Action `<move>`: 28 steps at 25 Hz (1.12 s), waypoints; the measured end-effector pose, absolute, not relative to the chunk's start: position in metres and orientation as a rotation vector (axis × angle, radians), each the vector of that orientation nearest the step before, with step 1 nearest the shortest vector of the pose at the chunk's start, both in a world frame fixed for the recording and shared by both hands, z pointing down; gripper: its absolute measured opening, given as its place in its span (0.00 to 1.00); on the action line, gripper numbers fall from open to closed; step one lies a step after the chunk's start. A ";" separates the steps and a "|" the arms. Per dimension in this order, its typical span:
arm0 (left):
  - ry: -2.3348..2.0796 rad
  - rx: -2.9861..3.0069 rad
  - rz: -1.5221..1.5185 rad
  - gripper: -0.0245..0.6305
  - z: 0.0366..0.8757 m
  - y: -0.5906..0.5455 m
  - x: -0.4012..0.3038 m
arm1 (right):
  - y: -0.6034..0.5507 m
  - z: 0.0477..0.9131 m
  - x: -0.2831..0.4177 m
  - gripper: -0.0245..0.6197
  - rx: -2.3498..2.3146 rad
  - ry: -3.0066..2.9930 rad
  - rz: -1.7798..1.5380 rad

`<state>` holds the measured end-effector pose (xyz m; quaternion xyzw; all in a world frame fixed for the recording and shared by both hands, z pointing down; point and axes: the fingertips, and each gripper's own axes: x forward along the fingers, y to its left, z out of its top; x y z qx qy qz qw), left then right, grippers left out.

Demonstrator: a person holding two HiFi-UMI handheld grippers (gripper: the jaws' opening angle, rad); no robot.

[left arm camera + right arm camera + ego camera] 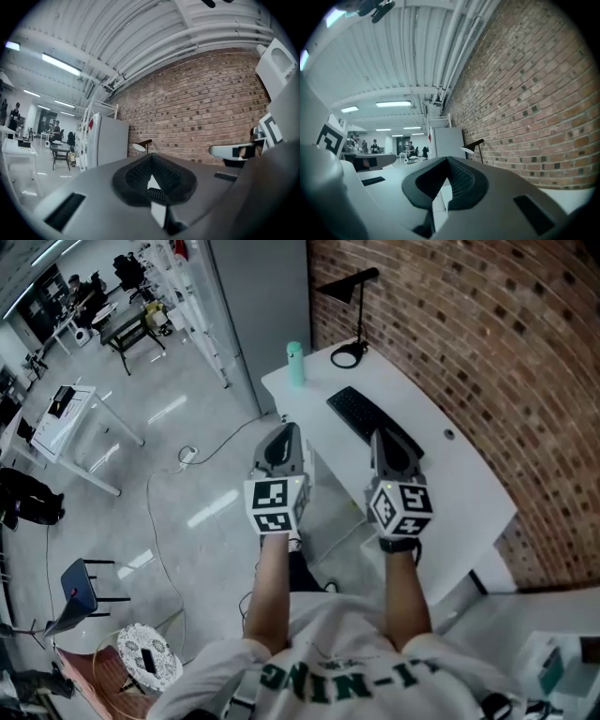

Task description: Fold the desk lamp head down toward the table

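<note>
Standing at the near side of a curved white bench [450, 484], a person holds one pair of tongs in each hand, both pointing level and away from the body. The left tongs [281, 435] hover by the bench's left edge, their two pads pressed together with nothing between them. The right tongs [385, 441] hover above the bench top, and in the head view they overlap the near end of a black keyboard [358, 412]; their pads also meet at the tip, and they carry nothing. The desk lamp [343, 289] stands at the far end of the bench, close to the brick wall [469, 334], well apart from both tongs. It is black, with a round foot on the bench, a thin upright stem, and its head raised high on the stem and pointing away from the wall. Both gripper views show it small, beyond the closed tips, with the pale underside of the head showing. A teal bottle [295, 363] stands upright near the bench's far left corner, left of the lamp's foot. Beyond the bench stands a tall grey cabinet [258, 306], and a cable [155, 521] trails across the shiny floor on the left.
</note>
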<state>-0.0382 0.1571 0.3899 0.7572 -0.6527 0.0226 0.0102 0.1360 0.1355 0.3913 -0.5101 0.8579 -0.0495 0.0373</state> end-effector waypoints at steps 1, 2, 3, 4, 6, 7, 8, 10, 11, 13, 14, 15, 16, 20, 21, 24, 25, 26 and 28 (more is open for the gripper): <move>-2.030 2.369 0.065 0.04 0.392 0.149 -0.040 | 0.129 0.391 0.134 0.05 -1.534 2.615 -0.190; -2.028 2.376 0.066 0.04 0.394 0.140 -0.042 | 0.122 0.391 0.133 0.04 -1.509 2.598 -0.223; -2.023 2.378 0.075 0.04 0.397 0.130 -0.044 | 0.113 0.391 0.131 0.04 -1.502 2.584 -0.242; -2.015 2.381 0.080 0.04 0.398 0.118 -0.048 | 0.103 0.391 0.130 0.04 -1.510 2.577 -0.247; -1.995 2.397 0.062 0.04 0.396 0.092 -0.054 | 0.078 0.389 0.125 0.04 -1.537 2.571 -0.234; -1.988 2.404 0.050 0.04 0.395 0.079 -0.059 | 0.066 0.388 0.122 0.04 -1.547 2.566 -0.227; -1.983 2.410 0.039 0.04 0.392 0.065 -0.064 | 0.053 0.387 0.118 0.04 -1.557 2.560 -0.222; -1.981 2.426 0.020 0.04 0.386 0.035 -0.076 | 0.026 0.384 0.109 0.04 -1.580 2.548 -0.213; -1.981 2.435 0.012 0.04 0.383 0.020 -0.083 | 0.012 0.382 0.103 0.04 -1.591 2.545 -0.207; -1.966 2.450 0.003 0.04 0.376 -0.010 -0.094 | -0.014 0.380 0.090 0.05 -1.600 2.539 -0.210; -1.953 2.453 0.000 0.04 0.374 -0.023 -0.099 | -0.025 0.380 0.084 0.05 -1.602 2.535 -0.221; -1.938 2.453 -0.002 0.04 0.373 -0.036 -0.105 | -0.037 0.381 0.077 0.05 -1.607 2.529 -0.236; -1.924 2.452 -0.004 0.04 0.372 -0.047 -0.110 | -0.047 0.382 0.072 0.05 -1.617 2.523 -0.247; -1.885 2.459 0.001 0.04 0.372 -0.088 -0.132 | -0.089 0.385 0.048 0.05 -1.665 2.504 -0.269; -1.874 2.464 0.004 0.04 0.373 -0.097 -0.136 | -0.099 0.386 0.042 0.05 -1.673 2.502 -0.273; -1.843 2.469 0.017 0.04 0.380 -0.121 -0.147 | -0.124 0.391 0.026 0.05 -1.690 2.513 -0.273; -1.832 2.474 0.021 0.04 0.384 -0.127 -0.150 | -0.129 0.394 0.021 0.05 -1.695 2.522 -0.271; -1.814 2.482 0.027 0.04 0.388 -0.133 -0.152 | -0.133 0.398 0.018 0.05 -1.702 2.529 -0.271; -1.748 2.497 0.049 0.04 0.397 -0.145 -0.151 | -0.144 0.405 0.013 0.05 -1.721 2.540 -0.278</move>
